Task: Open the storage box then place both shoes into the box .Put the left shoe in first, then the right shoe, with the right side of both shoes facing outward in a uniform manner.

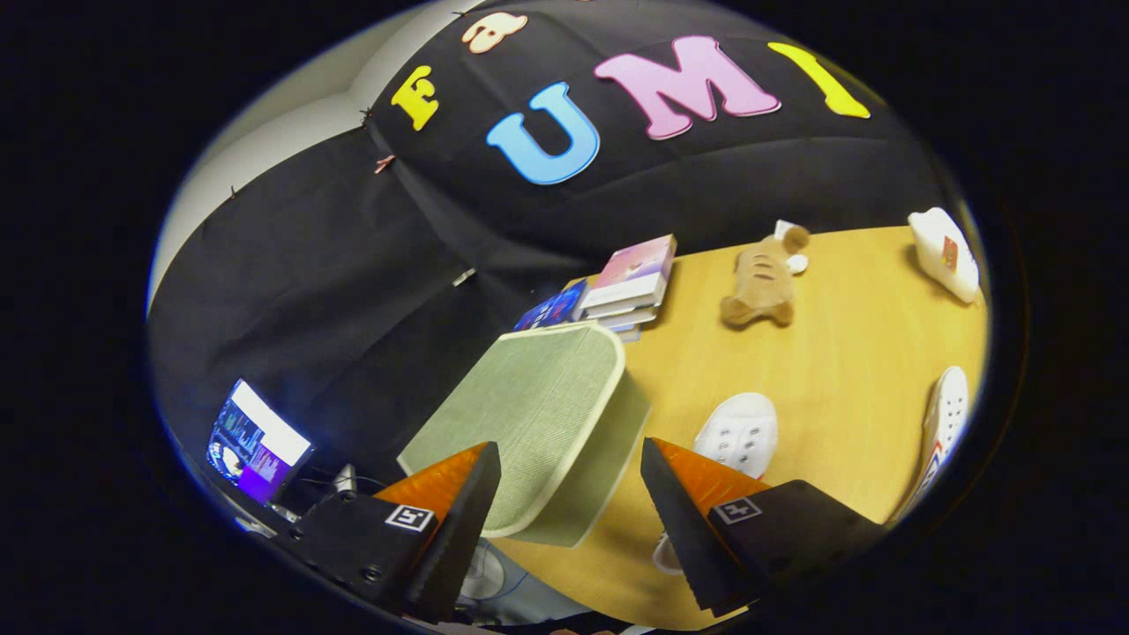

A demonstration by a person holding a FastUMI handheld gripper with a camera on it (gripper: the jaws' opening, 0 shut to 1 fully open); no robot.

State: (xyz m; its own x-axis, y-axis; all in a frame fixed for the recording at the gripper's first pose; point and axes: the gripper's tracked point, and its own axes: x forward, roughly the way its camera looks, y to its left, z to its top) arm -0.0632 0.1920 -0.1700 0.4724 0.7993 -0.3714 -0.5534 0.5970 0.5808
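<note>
A green fabric storage box [538,423] with a pale rim stands on the wooden table [847,388], its lid down. It sits just ahead of my gripper [569,472], reaching into the gap between the fingers. The fingers are spread wide and touch nothing, so the gripper is open. One white shoe [741,432] lies just beyond the right finger [684,503], partly hidden by it. A second white shoe [944,423] lies farther right near the table's edge. The view is tilted.
A stack of books [626,287] stands behind the box against the black cloth wall. A brown plush toy [763,282] lies mid-table, a white bottle [948,254] farther right. A lit screen [256,441] sits low beside the left finger, off the table.
</note>
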